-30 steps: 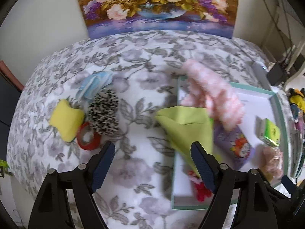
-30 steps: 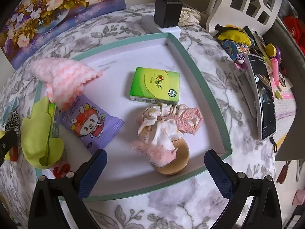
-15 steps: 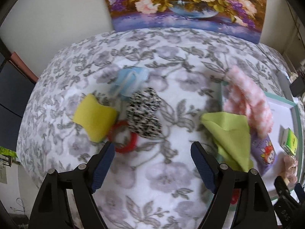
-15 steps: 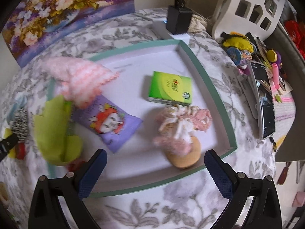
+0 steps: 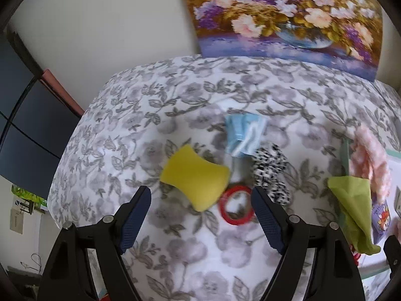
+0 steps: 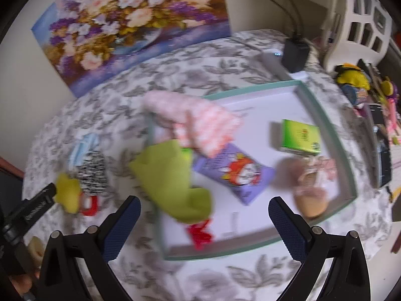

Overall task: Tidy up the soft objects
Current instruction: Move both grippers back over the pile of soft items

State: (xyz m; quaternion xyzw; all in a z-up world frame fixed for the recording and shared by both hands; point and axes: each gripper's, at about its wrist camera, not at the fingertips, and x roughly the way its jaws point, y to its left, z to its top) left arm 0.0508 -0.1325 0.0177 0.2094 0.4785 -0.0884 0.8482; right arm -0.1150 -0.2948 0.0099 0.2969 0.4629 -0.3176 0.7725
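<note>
While both hand-held grippers, left and right, are hovering open and empty, the left is lining up the yellow sponge, likely needing lowering and closing next.

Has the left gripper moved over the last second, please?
Yes. The left gripper has swung left, away from the tray: the tray has slid to the view's right edge, and the yellow sponge now sits between the open fingers.
</note>
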